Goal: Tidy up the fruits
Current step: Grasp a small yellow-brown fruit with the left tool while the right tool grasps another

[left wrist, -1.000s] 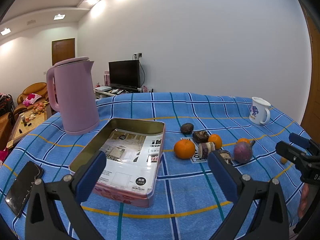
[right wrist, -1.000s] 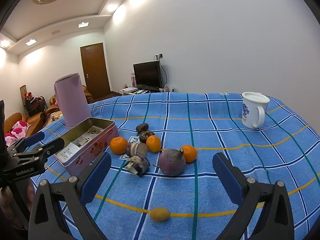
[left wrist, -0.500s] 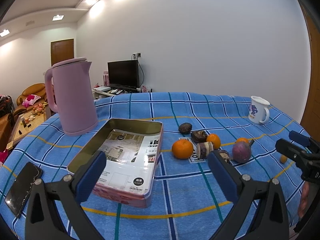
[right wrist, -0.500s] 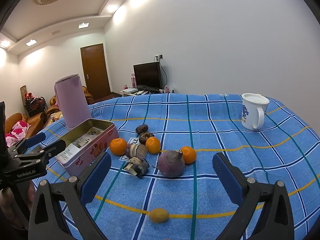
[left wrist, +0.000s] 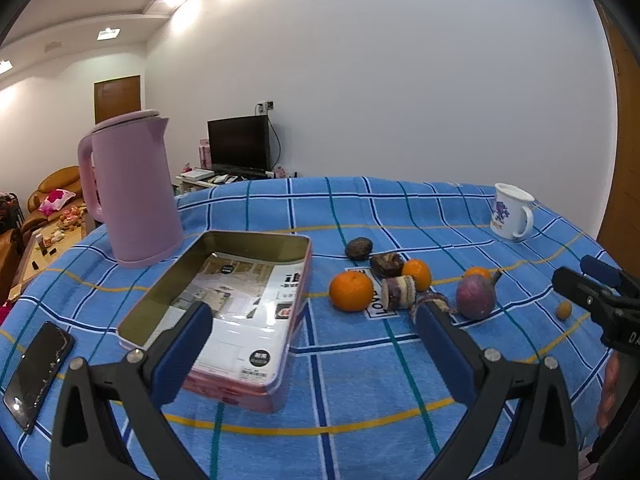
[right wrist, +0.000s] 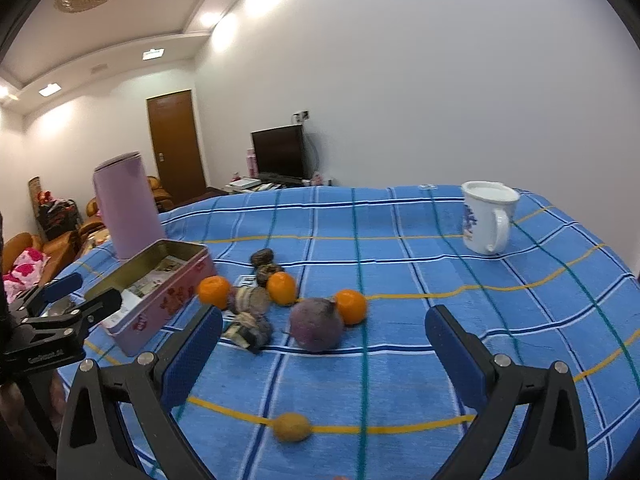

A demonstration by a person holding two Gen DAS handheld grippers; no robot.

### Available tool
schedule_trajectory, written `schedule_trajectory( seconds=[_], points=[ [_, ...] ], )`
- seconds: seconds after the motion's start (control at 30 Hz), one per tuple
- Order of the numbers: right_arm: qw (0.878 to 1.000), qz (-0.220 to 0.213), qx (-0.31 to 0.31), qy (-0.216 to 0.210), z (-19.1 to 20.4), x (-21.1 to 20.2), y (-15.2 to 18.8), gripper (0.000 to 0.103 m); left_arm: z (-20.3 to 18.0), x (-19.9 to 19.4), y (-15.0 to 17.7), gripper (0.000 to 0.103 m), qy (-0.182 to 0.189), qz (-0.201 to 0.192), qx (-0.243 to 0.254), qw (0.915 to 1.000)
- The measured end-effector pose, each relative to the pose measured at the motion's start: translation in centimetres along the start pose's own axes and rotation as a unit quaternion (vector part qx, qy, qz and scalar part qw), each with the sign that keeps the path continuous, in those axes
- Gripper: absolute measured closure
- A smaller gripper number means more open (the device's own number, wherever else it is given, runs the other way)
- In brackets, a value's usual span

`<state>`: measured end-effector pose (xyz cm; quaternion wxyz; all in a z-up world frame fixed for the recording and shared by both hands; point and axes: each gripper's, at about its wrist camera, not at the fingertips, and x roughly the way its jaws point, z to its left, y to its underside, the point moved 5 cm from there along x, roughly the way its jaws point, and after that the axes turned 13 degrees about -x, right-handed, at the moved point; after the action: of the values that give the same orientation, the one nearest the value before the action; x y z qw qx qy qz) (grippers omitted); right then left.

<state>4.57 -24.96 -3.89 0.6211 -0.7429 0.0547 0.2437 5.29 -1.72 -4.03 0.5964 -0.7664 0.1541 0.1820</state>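
Observation:
An open pink tin (left wrist: 224,312) with printed paper inside lies on the blue checked cloth; it also shows in the right wrist view (right wrist: 160,292). To its right lie three oranges (left wrist: 351,291) (right wrist: 350,306), a round purple fruit (left wrist: 475,297) (right wrist: 316,324), several dark wrinkled fruits (left wrist: 359,248) (right wrist: 262,257) and a small yellow fruit (right wrist: 292,427) (left wrist: 563,310). My left gripper (left wrist: 312,336) is open and empty, above the tin's near right corner. My right gripper (right wrist: 324,340) is open and empty, near the purple fruit.
A pink kettle (left wrist: 130,188) stands behind the tin on the left. A white mug (right wrist: 486,216) stands at the far right. A black phone (left wrist: 38,372) lies at the left table edge. A TV (right wrist: 278,152) and sofa are beyond the table.
Both views have shifted slightly; the tin and fruits sit a little further left in the left wrist view. Both grippers stay open and empty.

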Motion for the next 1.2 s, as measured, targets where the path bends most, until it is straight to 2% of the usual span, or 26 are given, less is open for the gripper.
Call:
schedule_trajectory(
  seconds=[0.2,0.33,0.6,0.7,0.8,0.83,0.87,1.1,1.13,1.17,1.2],
  points=[
    [0.999,0.008,-0.002,0.036,-2.3,-0.6,1.3,0.001,-1.7,0.6,1.0,0.000,0.010,0.012,0.008,0.9998],
    [0.997,0.026,0.004,0.070,-4.9,-1.2,3.2,0.001,-4.4,0.9,2.5,0.000,0.042,0.036,0.023,0.9982],
    [0.989,0.056,0.035,0.135,-10.9,-3.1,7.2,0.001,-12.4,1.5,6.4,0.001,0.115,0.102,0.085,0.9844],
    [0.987,0.059,0.054,0.138,-12.3,-3.6,8.1,0.001,-14.7,1.8,7.5,0.016,0.125,0.113,0.110,0.9795],
    [0.988,0.057,0.060,0.131,-12.9,-3.9,8.7,0.001,-15.8,2.9,8.6,0.037,0.124,0.146,0.125,0.9735],
    [0.988,0.058,0.058,0.130,-13.0,-3.8,8.7,0.001,-16.0,3.5,9.0,0.048,0.122,0.159,0.130,0.9712],
    [0.988,0.061,0.057,0.126,-13.0,-3.6,8.7,0.001,-16.1,3.9,9.2,0.054,0.120,0.167,0.134,0.9694],
    [0.989,0.109,0.027,0.098,-11.7,-0.5,8.2,0.003,-16.0,5.3,10.0,0.061,0.125,0.225,0.118,0.9591],
    [0.989,0.115,0.022,0.093,-11.5,0.0,8.3,0.010,-15.9,5.4,10.0,0.063,0.127,0.226,0.113,0.9592],
    [0.988,0.126,0.015,0.090,-11.2,0.5,8.4,0.023,-15.9,5.4,10.1,0.063,0.129,0.226,0.112,0.9591],
    [0.987,0.133,0.011,0.089,-11.1,0.9,8.4,0.027,-15.9,5.4,10.1,0.063,0.129,0.227,0.115,0.9585]
  ],
)
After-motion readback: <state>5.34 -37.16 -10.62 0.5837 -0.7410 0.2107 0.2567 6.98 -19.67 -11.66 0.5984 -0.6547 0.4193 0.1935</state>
